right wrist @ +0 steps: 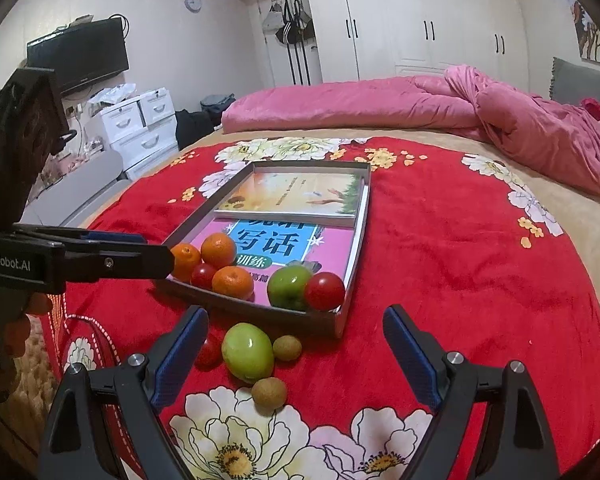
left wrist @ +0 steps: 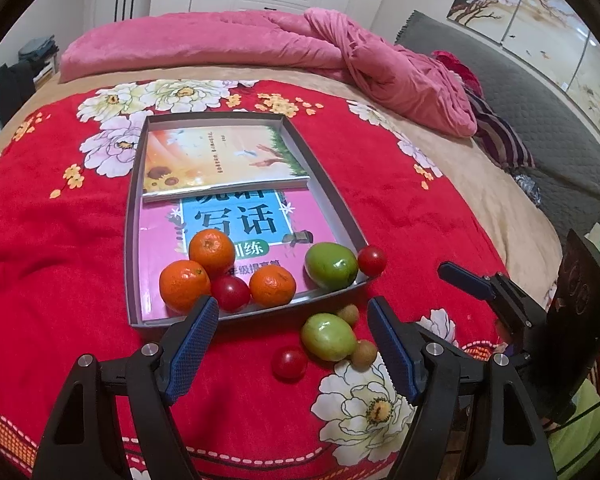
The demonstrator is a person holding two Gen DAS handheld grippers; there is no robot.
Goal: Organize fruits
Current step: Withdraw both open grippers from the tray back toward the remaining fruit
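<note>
Left wrist view first, and the left gripper [left wrist: 292, 344] hangs over the red floral blanket [left wrist: 60, 240] on the bed, jaws wide with nothing between them, pitched steeply down. At twelve o'clock from it sits the shallow grey tray [left wrist: 134, 240], lined with books, already carrying three oranges [left wrist: 212, 250], a red tomato [left wrist: 230, 293] and a green fruit [left wrist: 331, 265] along its near edge; another tomato [left wrist: 372, 261] shows at the tray's near right corner, and the right wrist view puts it inside the wall. Still loose on the blanket, just short of the tray: a second green fruit [left wrist: 328, 336], a small tomato [left wrist: 289, 363], and two little brown fruits [left wrist: 363, 354] touching the green one. Over in the right wrist view the right gripper [right wrist: 296, 350] points down more gently, jaws also spread and empty, that loose green fruit [right wrist: 248, 352] at about eleven o'clock just ahead of its fingertips. My read: the green fruit looks firm, smooth and a touch slippery, so take it across its widest middle. The tomato will be soft-skinned and wants a light squeeze. The brown ones are small, round and likely to roll on the plush cloth.
</note>
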